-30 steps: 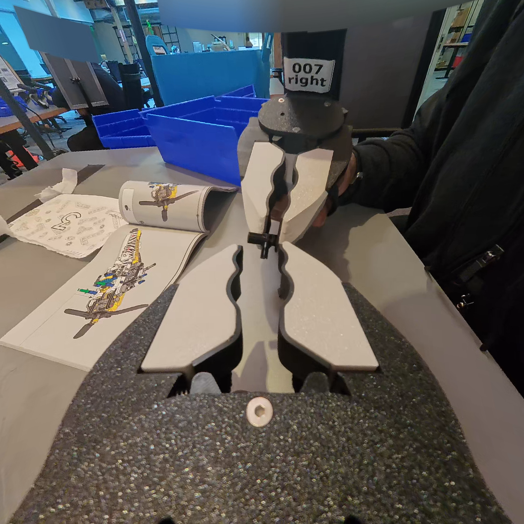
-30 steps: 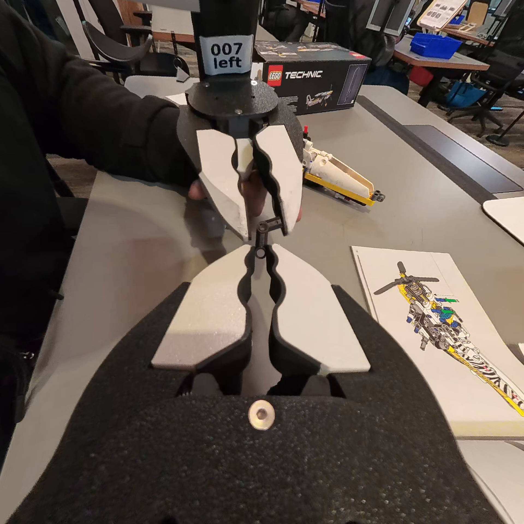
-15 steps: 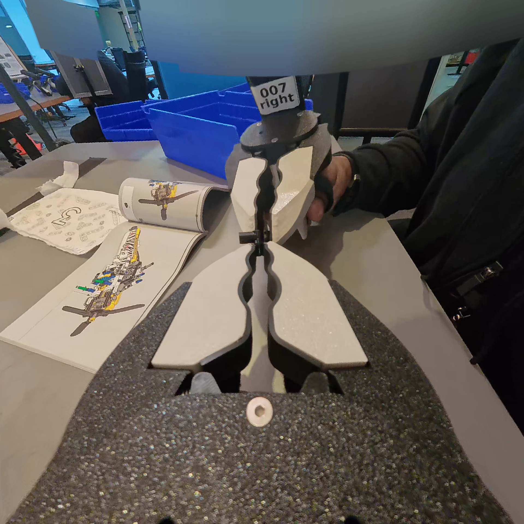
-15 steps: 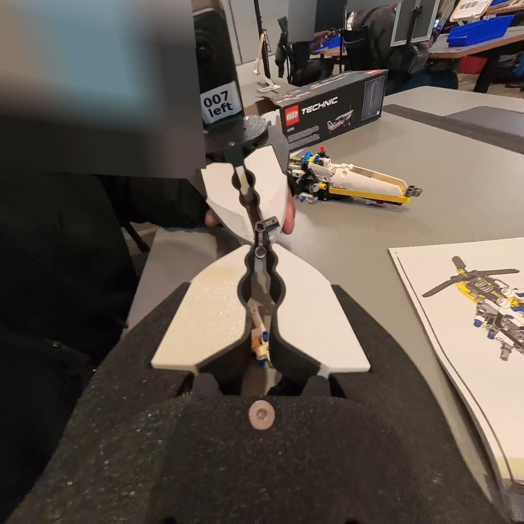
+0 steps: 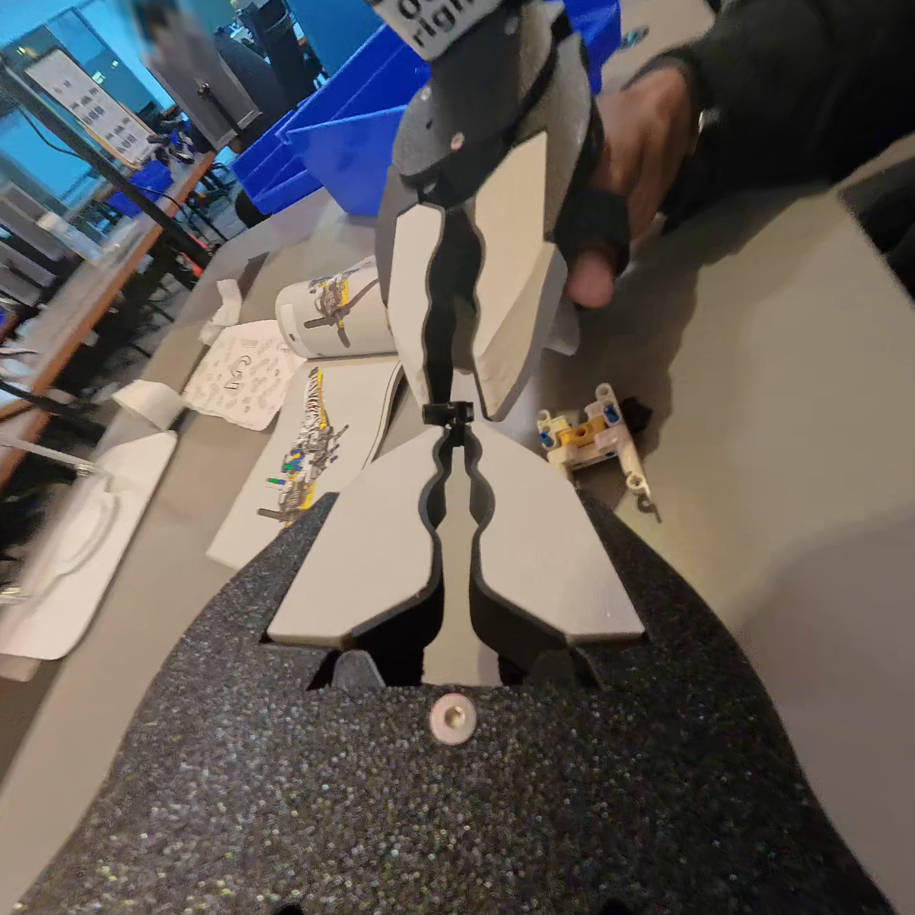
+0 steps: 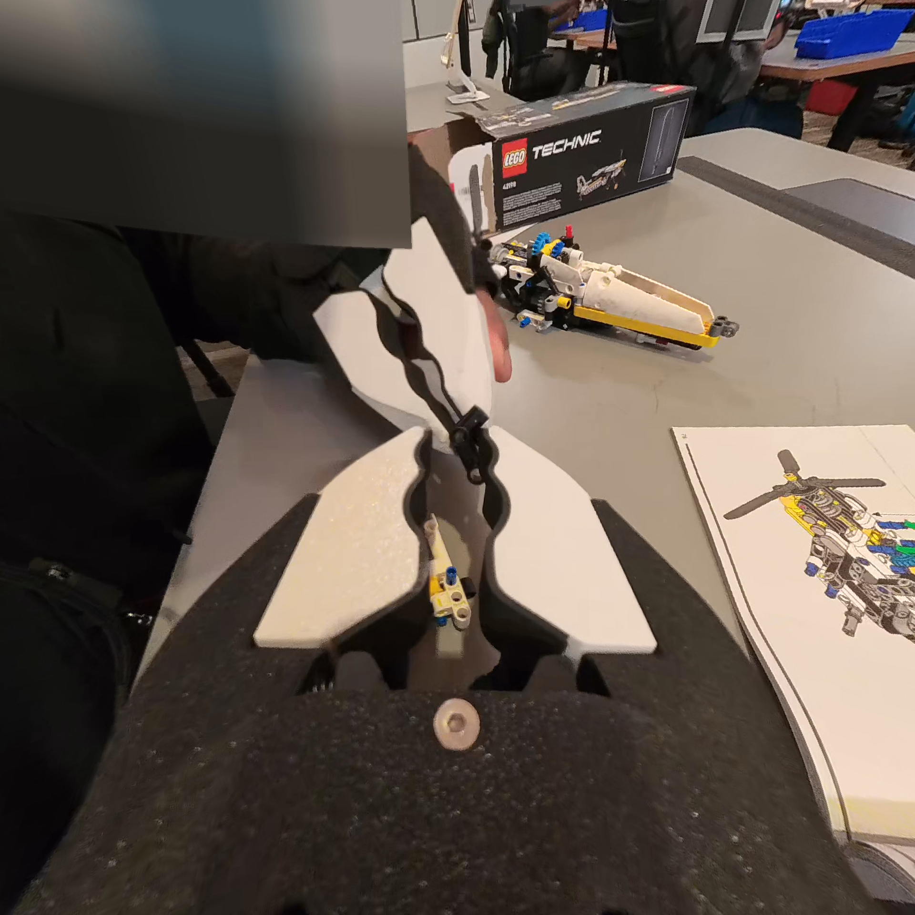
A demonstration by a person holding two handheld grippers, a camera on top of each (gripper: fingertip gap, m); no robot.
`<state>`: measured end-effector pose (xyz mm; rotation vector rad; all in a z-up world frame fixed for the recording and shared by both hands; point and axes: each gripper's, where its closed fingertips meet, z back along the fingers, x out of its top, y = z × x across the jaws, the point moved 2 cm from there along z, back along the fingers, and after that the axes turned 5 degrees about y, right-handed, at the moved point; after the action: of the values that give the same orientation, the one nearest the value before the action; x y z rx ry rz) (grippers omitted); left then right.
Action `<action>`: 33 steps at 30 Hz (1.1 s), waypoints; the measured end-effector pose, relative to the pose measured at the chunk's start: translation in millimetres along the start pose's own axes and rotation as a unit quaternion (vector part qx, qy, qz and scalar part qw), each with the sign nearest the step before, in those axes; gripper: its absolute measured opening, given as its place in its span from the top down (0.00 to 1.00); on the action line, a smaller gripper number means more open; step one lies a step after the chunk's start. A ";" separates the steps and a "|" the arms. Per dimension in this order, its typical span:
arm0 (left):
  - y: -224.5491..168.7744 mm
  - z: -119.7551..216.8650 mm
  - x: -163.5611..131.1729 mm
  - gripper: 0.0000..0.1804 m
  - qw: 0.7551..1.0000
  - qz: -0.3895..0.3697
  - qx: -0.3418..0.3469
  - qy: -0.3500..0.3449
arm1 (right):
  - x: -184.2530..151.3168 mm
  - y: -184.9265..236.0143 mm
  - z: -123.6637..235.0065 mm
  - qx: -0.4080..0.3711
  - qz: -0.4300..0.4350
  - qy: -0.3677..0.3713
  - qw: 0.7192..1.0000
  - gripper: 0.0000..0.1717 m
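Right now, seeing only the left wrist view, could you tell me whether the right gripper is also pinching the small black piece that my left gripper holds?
Observer: No. The right wrist view shows the right gripper open, with one pad clear of the black piece.
Operator: Thank you. What lies beyond it?
Observer: A partly built white and yellow model plane on the table.
Operator: And behind that?
Observer: A dark cardboard box, its left end open.

Black connector piece (image 5: pixel 448 412); blue bins (image 5: pixel 346 143); white-and-yellow model (image 6: pixel 619 297); grey table (image 6: pixel 643 396); black box (image 6: pixel 589 153).
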<state>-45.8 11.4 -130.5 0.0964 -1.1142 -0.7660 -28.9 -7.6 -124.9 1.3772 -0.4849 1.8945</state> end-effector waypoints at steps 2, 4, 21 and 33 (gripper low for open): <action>-1.9 -1.3 -1.1 0.97 0.999 -0.037 0.017 0.016 | -1.7 -1.3 -0.4 -0.003 0.000 0.007 1.000 0.92; -2.9 -2.1 -2.0 0.97 0.997 -0.067 0.033 0.029 | -2.6 -2.0 -0.7 -0.002 -0.004 0.010 1.000 0.93; -12.0 -7.7 -8.1 0.97 0.978 -0.182 0.093 0.029 | -15.9 1.8 0.5 -0.018 0.025 0.035 0.999 0.95; -18.1 -11.9 -11.6 0.97 0.986 -0.157 0.050 0.001 | -24.4 1.3 4.3 -0.004 0.018 0.045 0.999 0.96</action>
<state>-47.5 1.3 -152.8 0.3647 -1.1489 -0.9884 -23.2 -19.6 -145.9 1.2783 -0.4759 1.9729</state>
